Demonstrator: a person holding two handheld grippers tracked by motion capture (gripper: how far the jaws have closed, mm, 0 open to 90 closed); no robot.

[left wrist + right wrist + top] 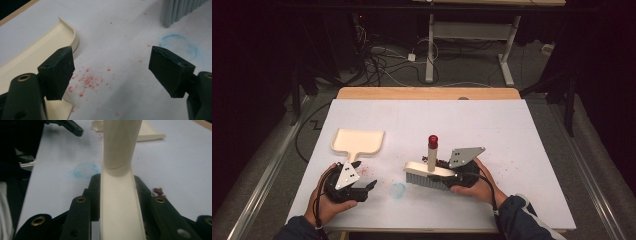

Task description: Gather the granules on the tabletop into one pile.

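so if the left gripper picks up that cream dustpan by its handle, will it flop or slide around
The dustpan looks like moulded rigid plastic, so it probably won't flop. It seems thin and light, likely sliding easily on the smooth white table. Gripped by its short handle, the wide tray may tilt.

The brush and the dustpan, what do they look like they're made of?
Brush: cream body and handle, likely smooth moulded plastic with a soft sheen; grey bristles look synthetic, in straight even strands; red cap probably plastic. Dustpan: same cream colour, apparently matte plastic, with a thin curved raised rim.
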